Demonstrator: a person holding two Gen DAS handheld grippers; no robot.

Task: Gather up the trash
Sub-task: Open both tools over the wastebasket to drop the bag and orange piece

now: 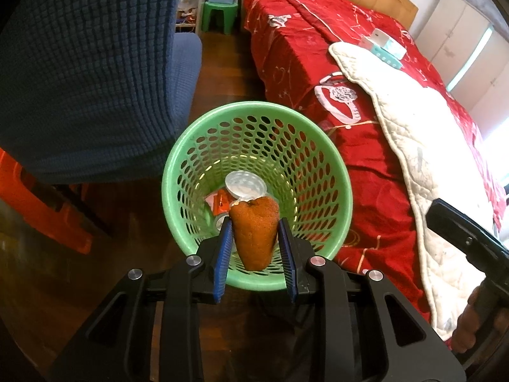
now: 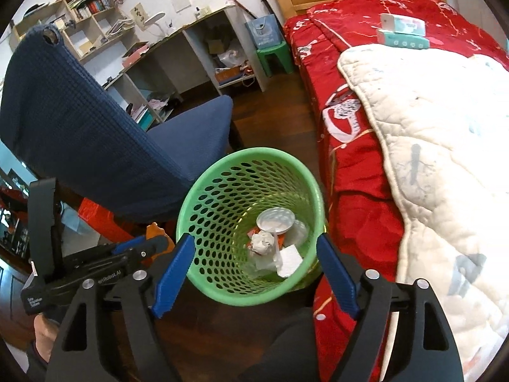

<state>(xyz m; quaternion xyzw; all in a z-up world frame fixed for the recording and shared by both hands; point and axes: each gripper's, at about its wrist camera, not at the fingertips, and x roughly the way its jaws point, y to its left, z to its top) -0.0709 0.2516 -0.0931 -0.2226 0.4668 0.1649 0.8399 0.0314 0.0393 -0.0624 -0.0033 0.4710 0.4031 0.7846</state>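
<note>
A green perforated basket (image 1: 178, 172) stands on the dark wood floor between a chair and a bed. Inside lie a silvery round lid (image 1: 245, 184) and an orange wrapper (image 1: 219, 203). My left gripper (image 1: 254, 242) is shut on an orange-brown spongy scrap (image 1: 254, 232), held over the basket's near rim. In the right wrist view the basket (image 2: 197, 191) holds the lid (image 2: 275, 219), a crumpled paper ball (image 2: 262, 243) and a white paper piece (image 2: 289, 261). My right gripper (image 2: 254, 273) stands open over the near rim, nothing between its fingers. The left gripper (image 2: 149, 245) shows at left with the scrap (image 2: 155, 230).
A blue fabric chair (image 2: 95, 127) stands left of the basket, with an orange stool (image 1: 41, 210) under it. On the right is a bed with a red cover (image 2: 350, 175) and a white quilt (image 2: 445, 159). A green stool (image 2: 275, 57) and a desk (image 2: 203, 22) stand behind.
</note>
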